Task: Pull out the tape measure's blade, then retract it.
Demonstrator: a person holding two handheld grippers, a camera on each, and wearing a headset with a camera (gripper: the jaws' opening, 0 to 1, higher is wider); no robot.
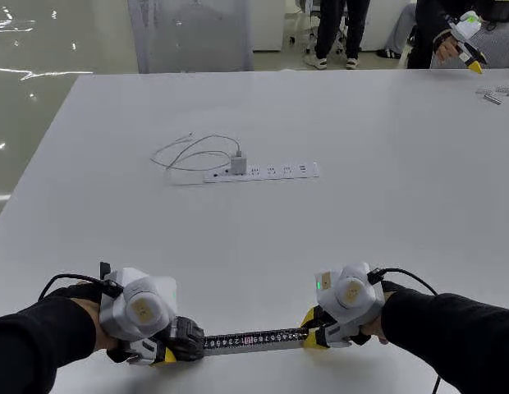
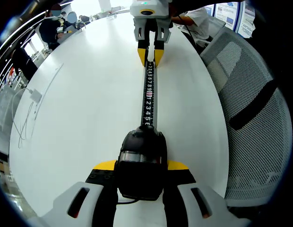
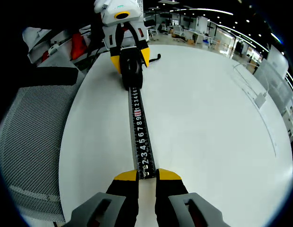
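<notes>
**Near row, head view**
- Left gripper (image 1: pixel 166 355): at 7 o'clock, low over the white table (image 1: pixel 386 205), held by a gloved hand in a black sleeve. Its yellow-tipped fingers (image 2: pixel 105 165) are clamped on either flank of the tape measure case.
- Tape measure case (image 1: pixel 187 339): black, at 3 o'clock of the left gripper. In the left gripper view it sits at 6 o'clock between the tips, with its mouth pointing to 12 o'clock.
- Blade (image 1: pixel 254 339): drawn out of the case and stretched straight toward 3 o'clock, along the table's near edge. The numerals face up and there is a red mark near mid-length. Whether it rests on the table or hangs just above it cannot be told.
- Right gripper (image 1: pixel 312 330): at 5 o'clock. Its jaws are pinched together on the blade's free end. In the right gripper view the yellow tips meet on the end hook at 6 o'clock, and the blade runs up to the case at 12 o'clock.

**Far row, head view**
- Cable (image 1: pixel 185 152): thin and white, in loose loops at 10 o'clock of the table's centre.
- Charger (image 1: pixel 238 164): white, plugged into the power strip's left end.
- Power strip (image 1: pixel 275 171): white, lying flat near the table's centre and well apart from both grippers.
- Legs (image 1: pixel 337 29): people standing beyond the table at 12 o'clock.
- Person (image 1: pixel 443 33): at 1 o'clock, holding a yellow-tipped tool.
- Metal pieces (image 1: pixel 492 97): small, at 2 o'clock near the table's edge.

**Left gripper view**
- Chair (image 2: pixel 250 118): grey mesh, at 3 o'clock beside the table.
</notes>
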